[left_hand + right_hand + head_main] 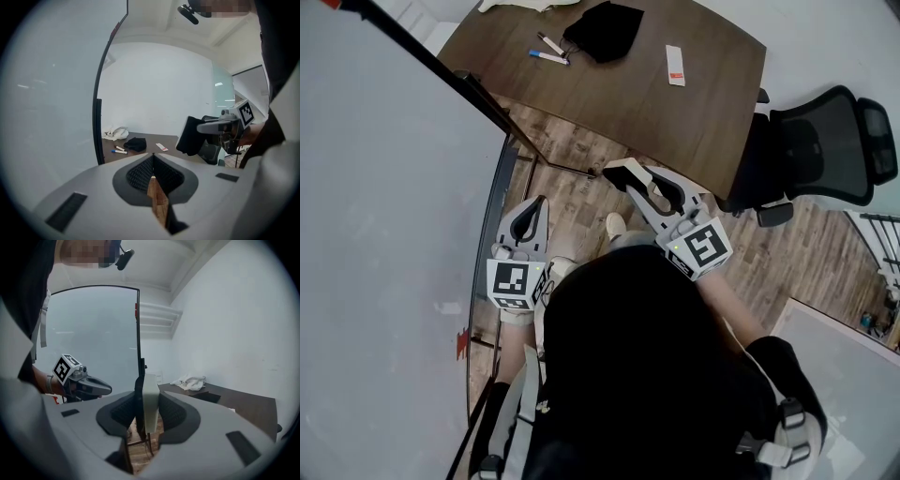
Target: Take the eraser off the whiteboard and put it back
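Observation:
The eraser (621, 169), a white block with black felt on one side, is clamped in my right gripper (625, 174) in the air over the wood floor, clear of the whiteboard (384, 234). The right gripper view shows the eraser (149, 401) upright between the pads, felt side to the left. From the left gripper view its black felt (190, 137) faces me. My left gripper (539, 202) is shut and empty beside the board's black frame, its jaws (153, 157) closed on each other. The whiteboard (47, 93) fills the left side.
A dark wood table (628, 94) stands ahead with two markers (549, 56), a black cloth (602, 28) and a white card (675, 66). A black office chair (825, 145) sits at the right. The whiteboard's stand legs (553, 164) cross the floor below the grippers.

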`<state>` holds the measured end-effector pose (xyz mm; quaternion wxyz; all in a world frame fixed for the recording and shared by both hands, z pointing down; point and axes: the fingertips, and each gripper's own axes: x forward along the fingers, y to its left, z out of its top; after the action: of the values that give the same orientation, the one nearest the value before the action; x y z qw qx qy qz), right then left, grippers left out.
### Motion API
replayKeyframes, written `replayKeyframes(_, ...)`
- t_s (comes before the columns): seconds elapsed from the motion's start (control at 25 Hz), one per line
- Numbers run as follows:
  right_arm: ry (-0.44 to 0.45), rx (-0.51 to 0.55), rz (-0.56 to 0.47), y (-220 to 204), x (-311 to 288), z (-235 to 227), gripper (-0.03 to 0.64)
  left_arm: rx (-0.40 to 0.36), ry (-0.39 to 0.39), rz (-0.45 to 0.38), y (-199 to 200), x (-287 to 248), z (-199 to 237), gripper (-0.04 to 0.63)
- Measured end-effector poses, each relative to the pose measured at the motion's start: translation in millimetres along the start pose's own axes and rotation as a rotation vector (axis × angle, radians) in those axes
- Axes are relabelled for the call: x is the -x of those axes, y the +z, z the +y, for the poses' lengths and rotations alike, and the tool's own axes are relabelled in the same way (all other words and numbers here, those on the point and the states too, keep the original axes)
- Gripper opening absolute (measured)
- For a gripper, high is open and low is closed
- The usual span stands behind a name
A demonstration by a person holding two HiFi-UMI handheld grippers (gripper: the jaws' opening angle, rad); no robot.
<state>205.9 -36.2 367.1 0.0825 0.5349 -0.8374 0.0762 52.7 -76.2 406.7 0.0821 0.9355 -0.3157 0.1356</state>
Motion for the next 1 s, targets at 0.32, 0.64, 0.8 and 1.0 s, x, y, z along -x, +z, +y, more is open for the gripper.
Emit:
replayKeyframes(0.32, 0.050, -0.050, 0.006, -1.0, -23.9, 6.4, 0.144, 0.009, 0.039, 0.008, -4.5, 11.1, 17.9, 0.006)
replayKeyframes(0.64, 0.138, -0.180, 0.027, -9.5, -56.4, 29.6, 0.144, 0.030, 0.096, 0.033, -19.7, 40.2, 38.6, 0.006)
replayKeyframes(0.8, 0.213, -0.254, 0.048, -15.8, -76.0, 49.0, 0.144, 0.045, 0.147, 0.042, -28.1, 62.5, 49.2, 0.006)
replayKeyframes(1.0, 0.280, -0.341, 0.079, -24.8, -96.4, 73.5, 0.144, 0.071, 0.199, 0.062, -38.3, 90.4, 59.5, 0.006)
